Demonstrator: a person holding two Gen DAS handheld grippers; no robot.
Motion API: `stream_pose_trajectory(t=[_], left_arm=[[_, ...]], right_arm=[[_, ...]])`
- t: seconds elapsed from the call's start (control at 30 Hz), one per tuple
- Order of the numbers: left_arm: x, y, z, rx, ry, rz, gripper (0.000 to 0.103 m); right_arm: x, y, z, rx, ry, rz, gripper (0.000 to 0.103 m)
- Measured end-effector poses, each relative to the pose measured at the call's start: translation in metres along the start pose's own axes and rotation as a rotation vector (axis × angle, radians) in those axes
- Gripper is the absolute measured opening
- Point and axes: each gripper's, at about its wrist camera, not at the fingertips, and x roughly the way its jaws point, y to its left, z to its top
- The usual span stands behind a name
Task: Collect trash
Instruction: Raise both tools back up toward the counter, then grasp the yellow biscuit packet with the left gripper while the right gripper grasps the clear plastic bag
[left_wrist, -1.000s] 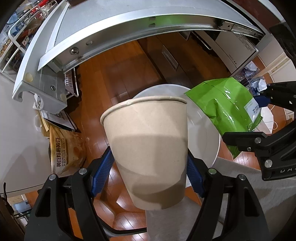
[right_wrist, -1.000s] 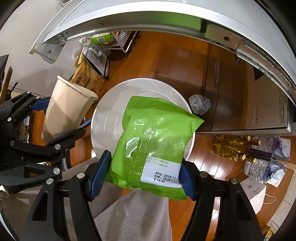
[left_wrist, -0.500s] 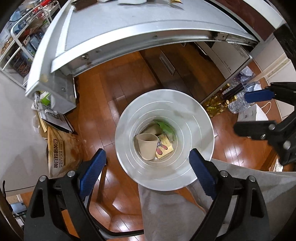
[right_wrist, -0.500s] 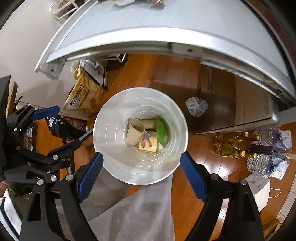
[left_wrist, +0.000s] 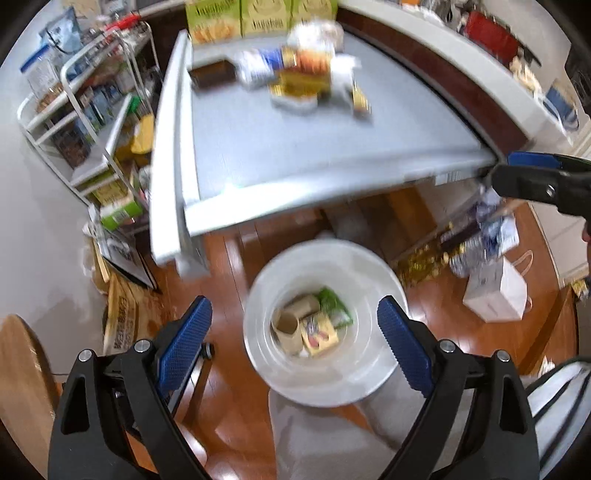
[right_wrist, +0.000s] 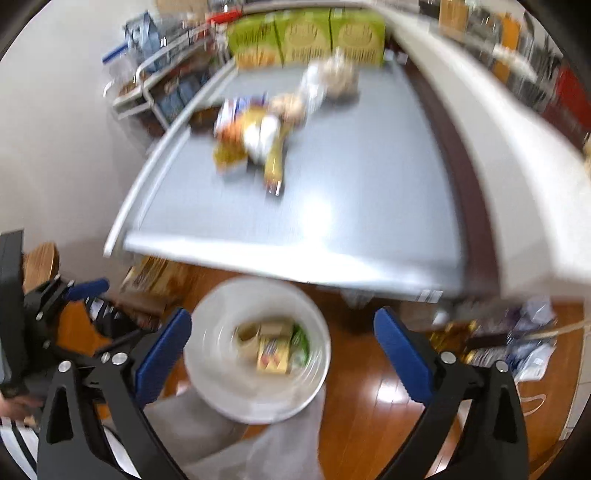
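Glossy wood floor (left_wrist: 229, 406); smooth white plastic bin (left_wrist: 354, 384).

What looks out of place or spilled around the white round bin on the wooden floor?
Nothing looks spilled. The white round bin stands upright, with the tan paper cup, green snack bag and yellow packet inside. A blurred pile of wrappers lies on the grey table, not collected.

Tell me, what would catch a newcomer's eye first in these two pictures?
Probably the round white bin on the wooden floor, low in both views, with a paper cup, a green packet and a yellow wrapper lying at its bottom. Next, the black tools with blue fingers framing it, spread wide and holding nothing. Above, the grey table carries a blurred heap of wrappers near its far end.
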Motion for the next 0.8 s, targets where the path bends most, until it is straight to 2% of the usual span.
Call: stream_pose_trajectory(t=[0.2,0.27,0.43,0.63,0.8], left_arm=[[-0.022,0.005,0.031,-0.031,-0.108,0.049,0.096],[-0.026,0.012,0.041,-0.049,-0.134,0.066,0.099],[-0.029,0.029,0.064,-0.101,-0.168,0.087,0.099],[-0.027,0.039,0.088,-0.119,-0.199,0.059,0.099],[-0.009,0.016,0.118,-0.014,-0.205,0.064,0.099]], right_arm=[[-0.007,-0.002,0.049,-0.042,-0.106,-0.121,0.098],[-0.006,-0.004,0.067,-0.037,-0.136,-0.13,0.098],[0.008,-0.013,0.111,-0.024,-0.163,-0.137,0.098],[0.035,-0.032,0.17,0.03,-0.137,-0.152,0.098],[0.055,-0.037,0.211,0.04,-0.115,-0.167,0.098]])
